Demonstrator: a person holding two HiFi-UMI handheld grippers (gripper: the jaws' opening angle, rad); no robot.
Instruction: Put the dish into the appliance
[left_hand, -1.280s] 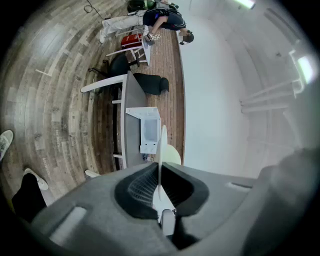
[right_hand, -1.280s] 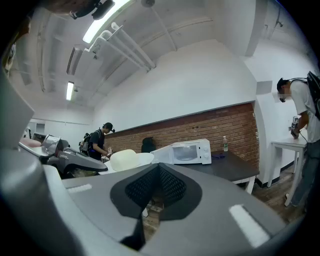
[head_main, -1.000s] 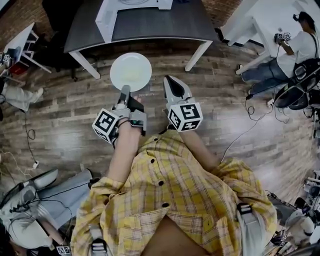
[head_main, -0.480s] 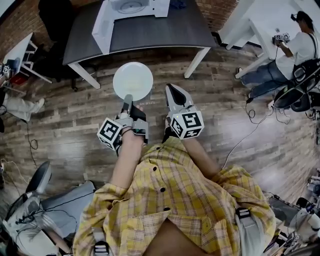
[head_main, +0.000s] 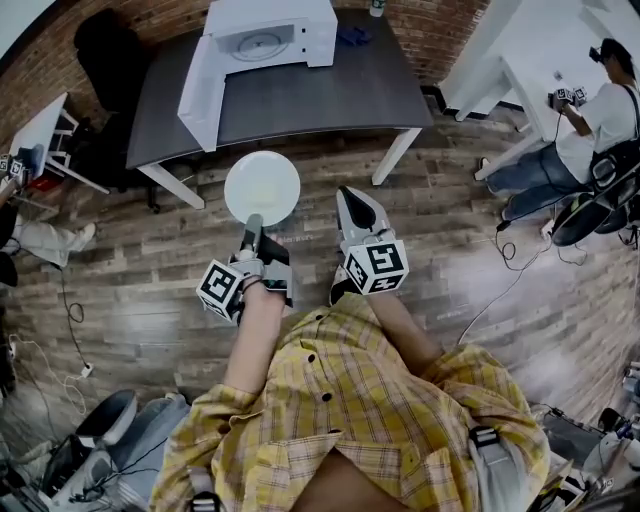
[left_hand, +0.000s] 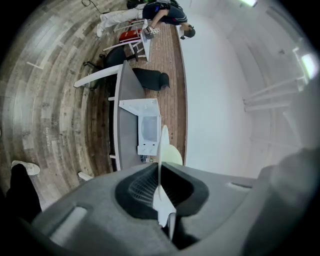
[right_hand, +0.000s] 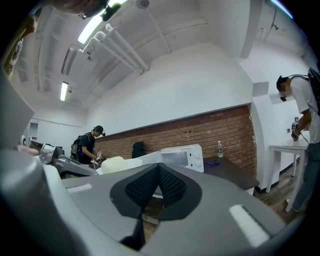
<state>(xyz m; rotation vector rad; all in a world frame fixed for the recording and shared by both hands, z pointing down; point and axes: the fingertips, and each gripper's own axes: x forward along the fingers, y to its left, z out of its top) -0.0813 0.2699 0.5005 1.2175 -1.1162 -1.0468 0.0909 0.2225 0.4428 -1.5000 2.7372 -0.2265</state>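
A white round dish (head_main: 262, 186) hangs flat over the wooden floor, and my left gripper (head_main: 254, 222) is shut on its near rim. In the left gripper view the dish (left_hand: 161, 150) shows edge-on, pinched between the jaws of my left gripper (left_hand: 160, 186). Ahead stands a white microwave (head_main: 272, 30) on a dark table (head_main: 330, 85), its door (head_main: 200, 88) swung open to the left. To the right of the dish my right gripper (head_main: 347, 195) is level, shut and empty. In the right gripper view my right gripper (right_hand: 159, 169) faces the microwave (right_hand: 176, 157).
A person (head_main: 605, 100) stands at a white table at the right, with cables on the floor nearby. A black chair (head_main: 100, 45) is at the table's left end. A bottle (right_hand: 219, 149) and a blue item (head_main: 352, 35) lie on the dark table.
Both grippers and the dish have moved forward toward the dark table. The microwave and table now show more fully and lower in the head view. The hold on the dish is unchanged.
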